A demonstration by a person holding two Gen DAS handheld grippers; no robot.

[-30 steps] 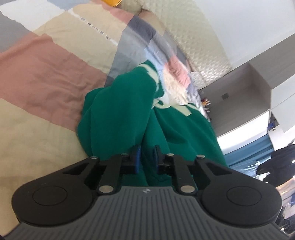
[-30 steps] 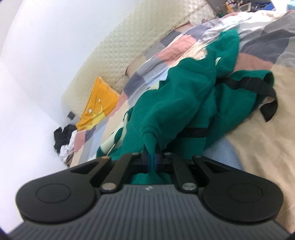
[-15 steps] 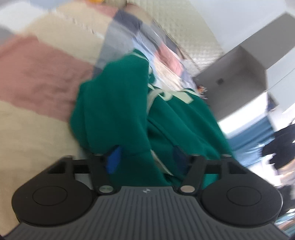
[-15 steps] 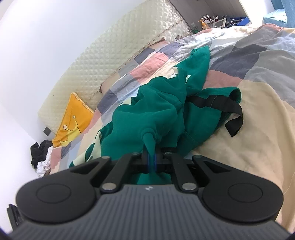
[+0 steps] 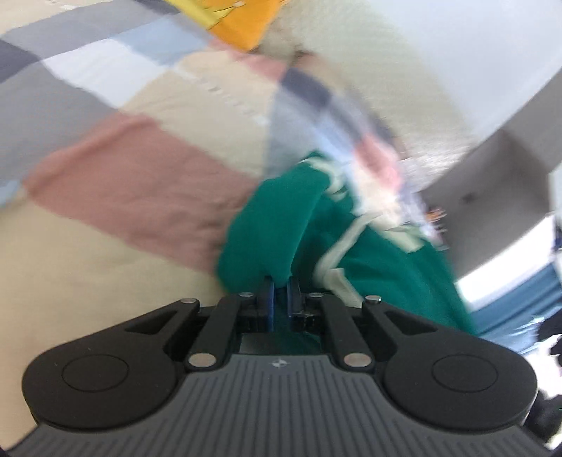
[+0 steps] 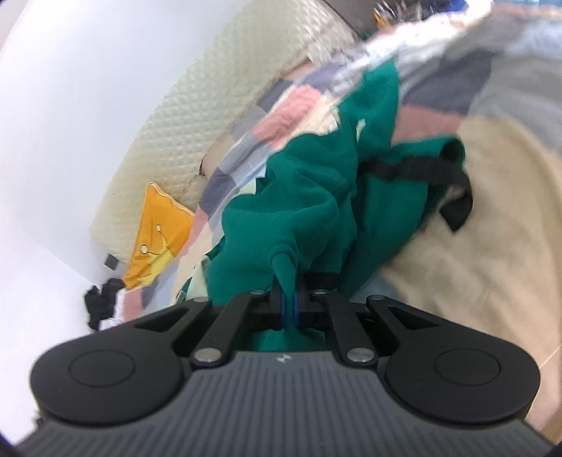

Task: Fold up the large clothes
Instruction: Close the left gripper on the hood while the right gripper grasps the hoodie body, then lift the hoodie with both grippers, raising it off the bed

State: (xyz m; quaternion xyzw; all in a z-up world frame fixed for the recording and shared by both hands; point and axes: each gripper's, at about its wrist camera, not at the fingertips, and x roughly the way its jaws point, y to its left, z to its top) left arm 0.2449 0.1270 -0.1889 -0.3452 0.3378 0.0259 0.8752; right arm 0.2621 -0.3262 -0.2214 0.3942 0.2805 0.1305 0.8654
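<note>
A large green garment (image 5: 386,267) with pale cream trim lies bunched on a patchwork bedspread (image 5: 123,182). My left gripper (image 5: 280,291) has its jaws closing on a fold at the bundle's near edge, and the blue pads pinch green cloth. In the right wrist view the same green garment (image 6: 309,182) is heaped ahead, with a black strap (image 6: 414,168) across it. My right gripper (image 6: 288,298) is shut on a narrow twisted fold of the green cloth. Both views are blurred.
A yellow pillow (image 6: 158,225) lies by the quilted cream headboard (image 6: 217,105); the yellow pillow (image 5: 239,17) also shows at the top of the left wrist view. Dark clothes (image 6: 102,302) are piled beyond the bed's corner. A grey cabinet (image 5: 491,175) stands far right.
My left gripper opened wide, then shut again on the green cloth, and its view swung up toward the pillow. My right gripper kept its pinch and rolled slightly.
</note>
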